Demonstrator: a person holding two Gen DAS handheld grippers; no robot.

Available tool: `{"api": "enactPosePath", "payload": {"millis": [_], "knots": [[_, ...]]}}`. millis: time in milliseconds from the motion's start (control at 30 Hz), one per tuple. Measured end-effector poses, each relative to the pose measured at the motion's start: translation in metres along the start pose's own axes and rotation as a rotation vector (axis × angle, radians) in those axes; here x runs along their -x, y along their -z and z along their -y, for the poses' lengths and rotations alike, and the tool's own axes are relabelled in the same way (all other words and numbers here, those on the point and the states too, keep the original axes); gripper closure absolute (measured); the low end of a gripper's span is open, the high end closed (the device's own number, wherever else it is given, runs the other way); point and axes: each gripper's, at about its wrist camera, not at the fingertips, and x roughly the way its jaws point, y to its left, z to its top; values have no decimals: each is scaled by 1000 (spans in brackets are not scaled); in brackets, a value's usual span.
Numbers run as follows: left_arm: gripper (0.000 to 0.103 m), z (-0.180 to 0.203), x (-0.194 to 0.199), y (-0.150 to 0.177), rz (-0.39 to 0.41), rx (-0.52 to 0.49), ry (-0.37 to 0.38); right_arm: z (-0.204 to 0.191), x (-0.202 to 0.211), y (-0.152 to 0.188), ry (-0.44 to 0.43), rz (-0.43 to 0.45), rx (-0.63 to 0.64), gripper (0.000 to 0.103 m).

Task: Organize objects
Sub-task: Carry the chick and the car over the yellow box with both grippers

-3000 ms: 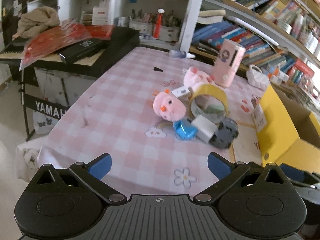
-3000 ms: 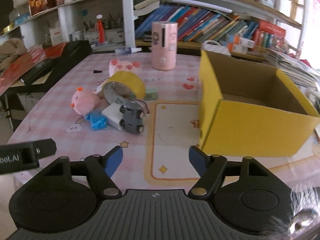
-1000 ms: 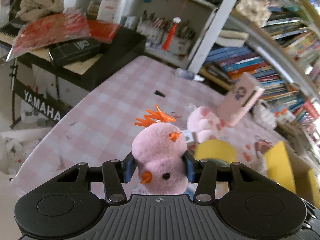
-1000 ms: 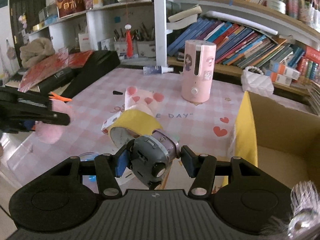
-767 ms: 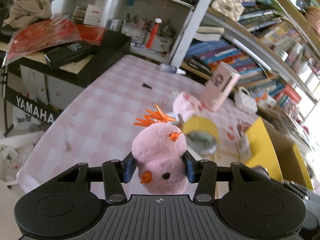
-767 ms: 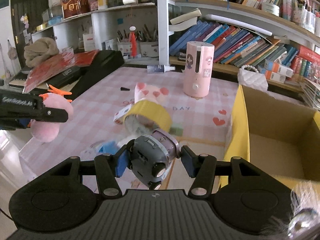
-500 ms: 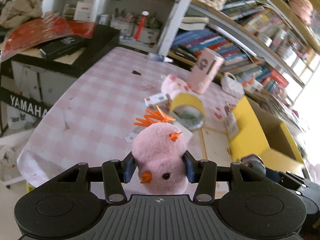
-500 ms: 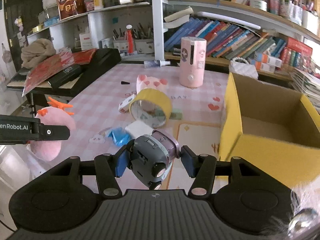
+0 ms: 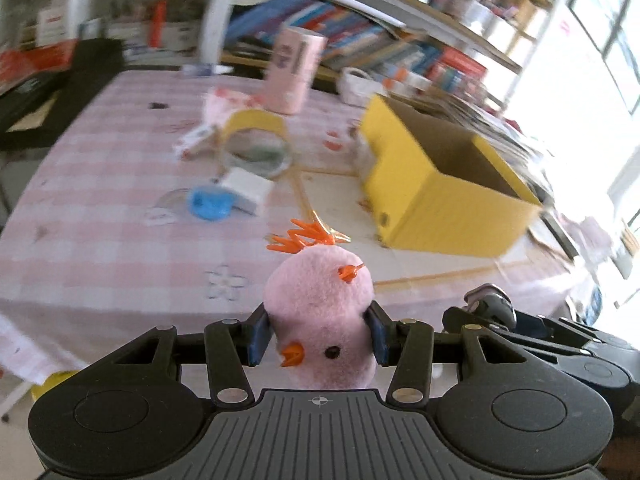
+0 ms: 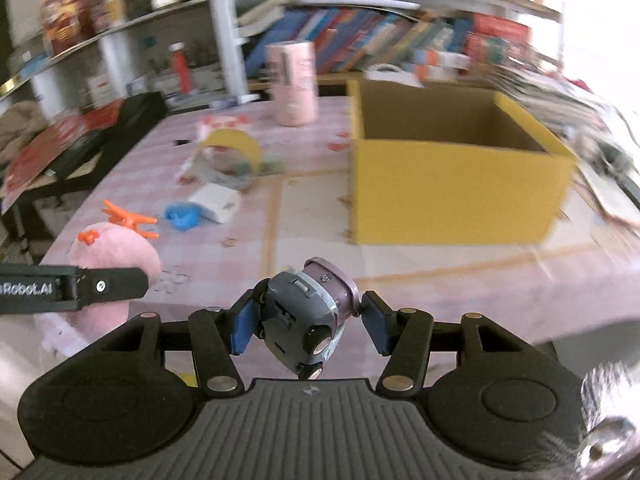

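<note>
The left gripper is closed on a pink chick, its blue pads pressed into the plush on both sides. The chick is a round, fuzzy pink ball with an orange beak low on its face, a black bead eye beside the beak, a small orange tuft higher up and a spiky orange comb on top. It sits with its face toward the camera, bulging above and below the jaws.

The right gripper holds a toy car. The left pad touches the car's side; the right pad sits just beside the other end, with a thin gap showing, so the grip looks loose on that side. The car is grey with a mauve roof, tipped nose-down, its underside and two small wheels facing the camera.

Ahead of both jaws and to their right stands an open yellow box on the pink checked table; its brown inside shows nothing in it. Ahead and left of the jaws lie a yellow tape roll, a white block and a blue crumpled thing, the last two touching. Beyond the tape roll stands a pink cylinder.

In the right wrist view the left gripper shows to the left of the jaws with the chick behind it. In the left wrist view the right gripper lies to the right, with part of the car visible on it. Both views are motion-blurred.
</note>
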Motion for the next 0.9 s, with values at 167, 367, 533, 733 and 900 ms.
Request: {"api": "enactPosePath", "payload": {"millis": [167, 367, 533, 733, 900], "knots": [[56, 16, -5, 0, -13, -58, 23, 21, 10, 12, 57, -9, -80, 50], [56, 32, -15, -8, -21, -105, 51, 41, 17, 14, 108, 10, -147, 50], [56, 49, -29, -14, -34, -139, 84, 58, 17, 13, 138, 6, -169, 50], [56, 67, -40, -23, -28, -177, 108, 78, 14, 4, 161, 4, -191, 50], [56, 77, -50, -34, -19, -183, 108, 87, 7, -7, 159, 3, -176, 50]]}}
